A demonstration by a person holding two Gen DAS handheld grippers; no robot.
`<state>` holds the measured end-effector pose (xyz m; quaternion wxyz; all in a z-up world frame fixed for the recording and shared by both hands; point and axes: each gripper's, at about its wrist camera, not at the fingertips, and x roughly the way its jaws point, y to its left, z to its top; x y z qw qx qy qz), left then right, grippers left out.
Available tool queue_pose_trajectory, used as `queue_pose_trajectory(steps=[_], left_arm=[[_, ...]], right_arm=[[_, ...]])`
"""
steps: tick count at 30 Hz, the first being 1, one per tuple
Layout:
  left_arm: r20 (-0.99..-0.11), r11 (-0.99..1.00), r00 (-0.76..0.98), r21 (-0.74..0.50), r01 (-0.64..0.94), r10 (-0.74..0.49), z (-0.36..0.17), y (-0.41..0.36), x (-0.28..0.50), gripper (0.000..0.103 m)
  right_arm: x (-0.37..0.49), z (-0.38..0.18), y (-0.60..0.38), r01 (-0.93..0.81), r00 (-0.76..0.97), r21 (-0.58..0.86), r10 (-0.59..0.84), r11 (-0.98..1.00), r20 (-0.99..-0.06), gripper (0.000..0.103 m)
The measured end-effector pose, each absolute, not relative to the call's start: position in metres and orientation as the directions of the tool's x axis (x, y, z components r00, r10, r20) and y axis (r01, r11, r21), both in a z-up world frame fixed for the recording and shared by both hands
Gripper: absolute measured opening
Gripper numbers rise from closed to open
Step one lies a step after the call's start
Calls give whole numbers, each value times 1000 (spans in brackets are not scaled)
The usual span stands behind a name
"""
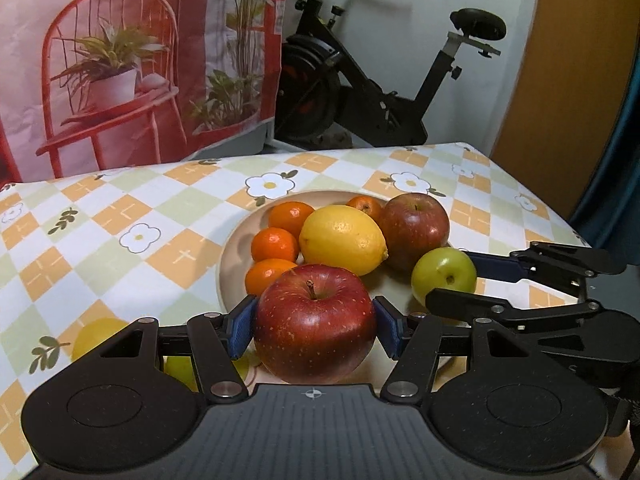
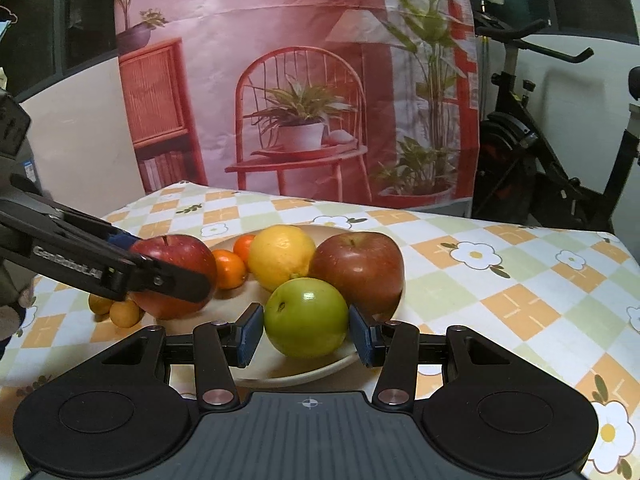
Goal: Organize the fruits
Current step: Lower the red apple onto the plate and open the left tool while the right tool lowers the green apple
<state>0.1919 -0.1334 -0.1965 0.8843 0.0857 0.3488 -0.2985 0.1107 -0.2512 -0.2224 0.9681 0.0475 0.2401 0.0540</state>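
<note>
Fruits filled the plate (image 1: 236, 240) at the centre of both views: a lemon (image 1: 342, 240), a dark red apple (image 1: 414, 226) behind it, and small oranges (image 1: 274, 244) tucked toward the left rim in the left wrist view. And both tools were loaded! The left tool (image 1: 314, 326) was pinching a big red apple (image 1: 314, 324), blue pads pressed against its flanks, low in the middle of that frame, with the stem pointing up. The right tool (image 2: 306, 330) had a green apple (image 2: 306, 316) clamped between its pads, dead centre in the lower half of the right wrist view, just in front of the dark red apple.

Judging by where things sat, this looked like the delivery step: two fruits carried in toward the plate, one from each side. The red apple hung at the near left edge of the plate, the green one over its near right rim; whether either already touched the plate could not be told. A yellow fruit (image 1: 98, 338) and something green lay on the tabletop (image 1: 120, 240) at lower left of the left wrist view, half hidden by the tool.

The next move would call for setting each apple into a free gap without nudging the lemon or the oranges, then spreading the pads gently so nothing rolled off.
</note>
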Motion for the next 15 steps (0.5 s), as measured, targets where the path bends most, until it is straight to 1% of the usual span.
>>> queue_pose_trajectory(steps=[9,15], left_arm=[[-676,833,602,-33,552,-425,-204,-140,210,64],[-666,836,629,16,549,-401,-206,-145,214,64]], right_arm=[[110,-224,-250,-79,878,120,126,990,-461,44],[111,-225,-249,-79,875,116,125,990,-467,44]])
